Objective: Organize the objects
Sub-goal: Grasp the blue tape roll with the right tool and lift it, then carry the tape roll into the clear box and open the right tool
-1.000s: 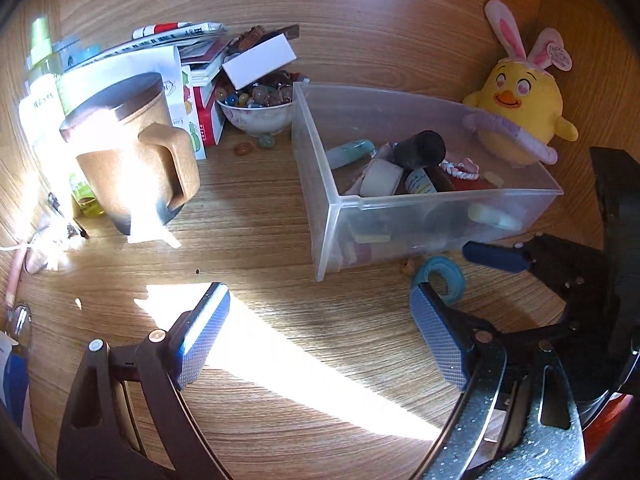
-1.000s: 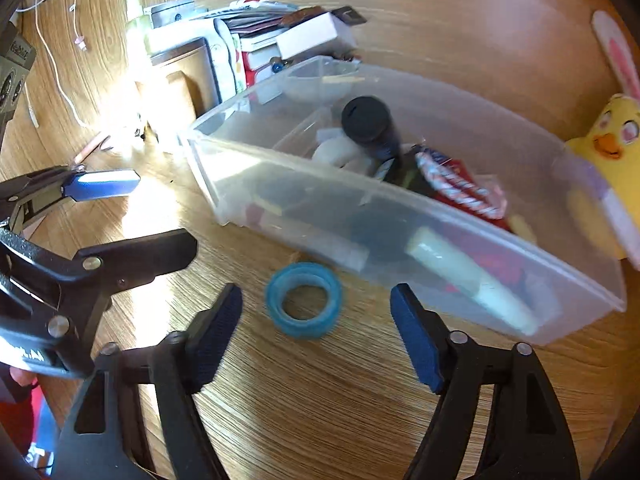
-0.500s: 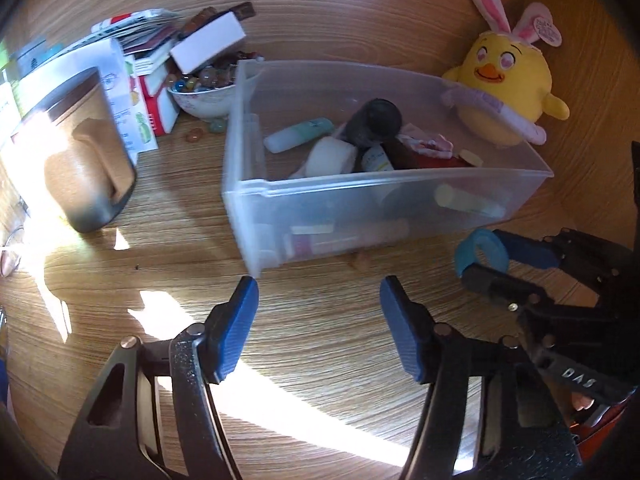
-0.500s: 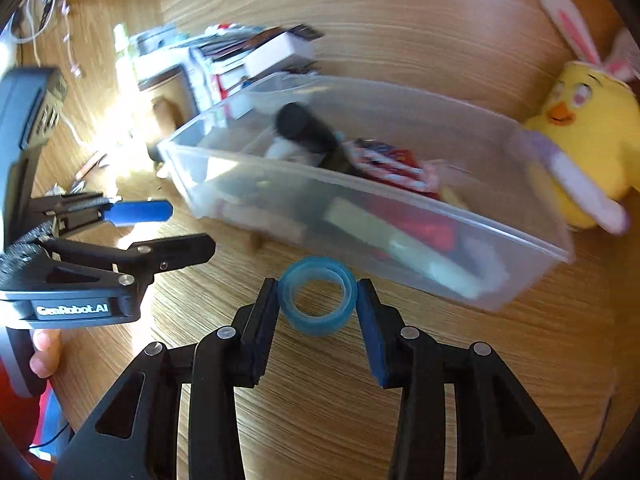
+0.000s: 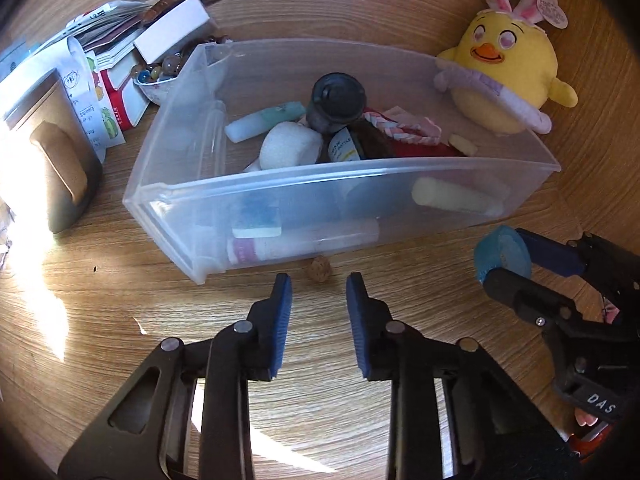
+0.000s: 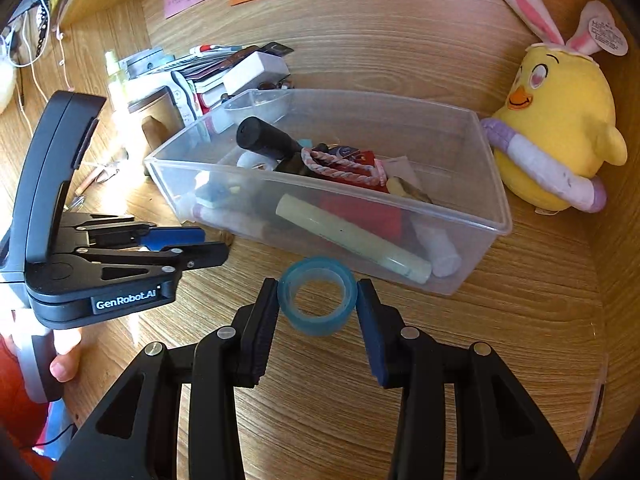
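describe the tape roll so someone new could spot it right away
Find the clear plastic bin on the wooden desk. In front of its near wall, the right gripper pinches a blue tape roll, the only translucent blue ring around.

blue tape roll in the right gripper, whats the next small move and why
Probably lift the tape roll and carry it over the clear bin's near wall, then let go. The right gripper is shut on it, the bin sits just beyond, and the left gripper holds nothing.
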A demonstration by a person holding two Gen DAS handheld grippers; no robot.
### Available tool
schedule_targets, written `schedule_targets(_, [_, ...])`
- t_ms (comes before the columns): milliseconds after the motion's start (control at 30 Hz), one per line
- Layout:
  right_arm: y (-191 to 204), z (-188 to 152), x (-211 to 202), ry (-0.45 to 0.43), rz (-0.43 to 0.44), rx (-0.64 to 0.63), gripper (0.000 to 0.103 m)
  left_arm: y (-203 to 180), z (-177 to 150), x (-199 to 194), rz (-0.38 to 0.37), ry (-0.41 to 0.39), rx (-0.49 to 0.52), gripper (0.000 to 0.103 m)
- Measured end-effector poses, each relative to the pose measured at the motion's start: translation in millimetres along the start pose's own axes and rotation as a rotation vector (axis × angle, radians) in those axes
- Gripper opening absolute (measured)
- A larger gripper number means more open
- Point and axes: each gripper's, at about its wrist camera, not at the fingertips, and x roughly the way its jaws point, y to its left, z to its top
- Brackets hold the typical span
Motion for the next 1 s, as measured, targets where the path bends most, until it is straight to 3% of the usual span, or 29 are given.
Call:
schedule_targets(167, [5, -1, -1, -0.005, 0.006, -0.016, 0.036, 0, 2, 2, 0.027, -0.009, -0.013, 0.020])
schedule_targets(233, [6, -1, -2, -0.011, 0.002, -0.024, 0.036, -1, 2, 3, 0.037, -0.014, -0.015, 0.012])
schedule_targets(500, [3, 6, -17, -0.052, -0.017, -0.020, 0.036, -4, 0, -7, 0.036, -0.046, 0.007, 0.012])
schedule_targets(1000, [-14, 33, -41, -0.140, -0.059, 0.036, 0.036, -15, 23, -70, 0.008, -0.223, 0.039, 0.012])
